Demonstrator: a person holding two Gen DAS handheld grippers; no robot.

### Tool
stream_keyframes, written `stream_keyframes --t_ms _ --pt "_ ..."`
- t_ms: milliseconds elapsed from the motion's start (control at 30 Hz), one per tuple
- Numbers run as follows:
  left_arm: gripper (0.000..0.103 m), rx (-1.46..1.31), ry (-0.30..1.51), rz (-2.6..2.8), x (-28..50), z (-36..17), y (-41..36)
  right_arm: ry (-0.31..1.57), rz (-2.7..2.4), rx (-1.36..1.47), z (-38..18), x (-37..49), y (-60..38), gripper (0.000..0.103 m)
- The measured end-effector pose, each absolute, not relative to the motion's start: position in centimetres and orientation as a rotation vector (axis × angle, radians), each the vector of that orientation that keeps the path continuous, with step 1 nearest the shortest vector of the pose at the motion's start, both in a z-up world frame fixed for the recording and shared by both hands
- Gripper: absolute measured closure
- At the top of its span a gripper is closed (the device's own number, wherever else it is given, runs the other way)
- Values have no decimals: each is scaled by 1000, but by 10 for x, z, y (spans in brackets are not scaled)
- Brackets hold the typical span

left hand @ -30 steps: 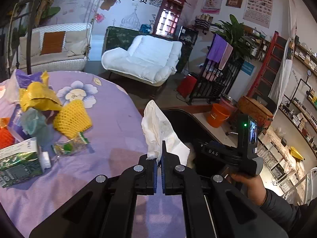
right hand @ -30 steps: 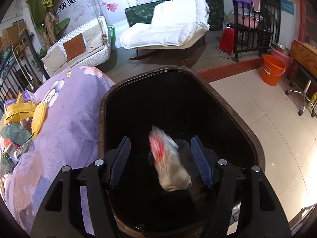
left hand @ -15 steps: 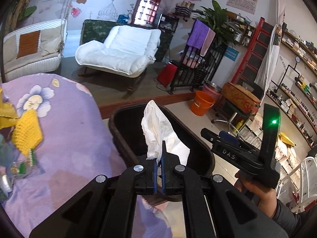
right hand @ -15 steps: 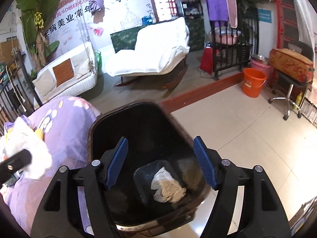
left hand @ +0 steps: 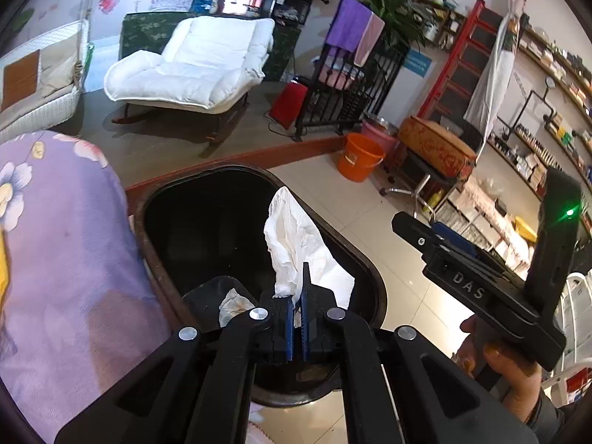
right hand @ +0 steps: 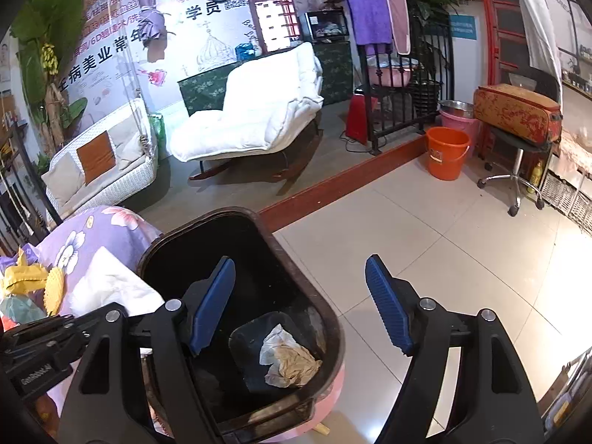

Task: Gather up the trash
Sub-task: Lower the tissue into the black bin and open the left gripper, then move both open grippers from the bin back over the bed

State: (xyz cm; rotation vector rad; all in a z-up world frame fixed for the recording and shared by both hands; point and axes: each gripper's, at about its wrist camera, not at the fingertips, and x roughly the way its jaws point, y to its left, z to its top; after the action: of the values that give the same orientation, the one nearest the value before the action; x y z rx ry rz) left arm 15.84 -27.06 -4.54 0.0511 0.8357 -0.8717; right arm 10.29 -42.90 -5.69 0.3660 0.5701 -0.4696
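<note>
Moved since 1 second back: left gripper [left hand: 295, 309], clamped on white tissue [left hand: 296, 240], now over black bin [right hand: 310, 288]. Right gripper [right hand: 299, 303]: jaws just opening, empty. Binned: 1 crumpled wad [right hand: 286, 360]. Outstanding: tissue drop; yellow wrappers [right hand: 33, 283] on table.

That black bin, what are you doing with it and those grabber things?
A person is clearing trash off a table, with a gripper in each hand. The left gripper is pinched shut on a white tissue and holds it over the black bin. The right gripper is empty; its jaws have just been opening, with nothing between them. A crumpled wrapper already lies at the bottom of the bin. More trash waits on the purple tablecloth.
</note>
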Motion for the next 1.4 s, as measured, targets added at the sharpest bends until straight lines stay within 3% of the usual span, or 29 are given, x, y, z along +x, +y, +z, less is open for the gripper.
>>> stream_keyframes --t_ms 233,300,367,433,533,767,1400 --pt "98 118 855 -867 159 -55 -291 568 -510 395 -59 98 -445 23" --pt "91 141 864 -860 159 -57 -294 570 -519 398 -60 96 -447 19" --pt "51 152 861 -843 158 -57 -296 568 -522 403 -60 95 -450 18" --pt "34 148 846 -842 158 -58 -295 564 -525 403 -59 94 -451 17" --pt "27 145 834 -853 158 -58 -291 557 -523 411 -58 93 -452 14" --pt "18 111 793 -867 154 -48 -274 563 -487 415 -58 98 -446 13" --pt "15 32 719 -779 132 -34 -203 578 -235 357 -48 128 -380 11"
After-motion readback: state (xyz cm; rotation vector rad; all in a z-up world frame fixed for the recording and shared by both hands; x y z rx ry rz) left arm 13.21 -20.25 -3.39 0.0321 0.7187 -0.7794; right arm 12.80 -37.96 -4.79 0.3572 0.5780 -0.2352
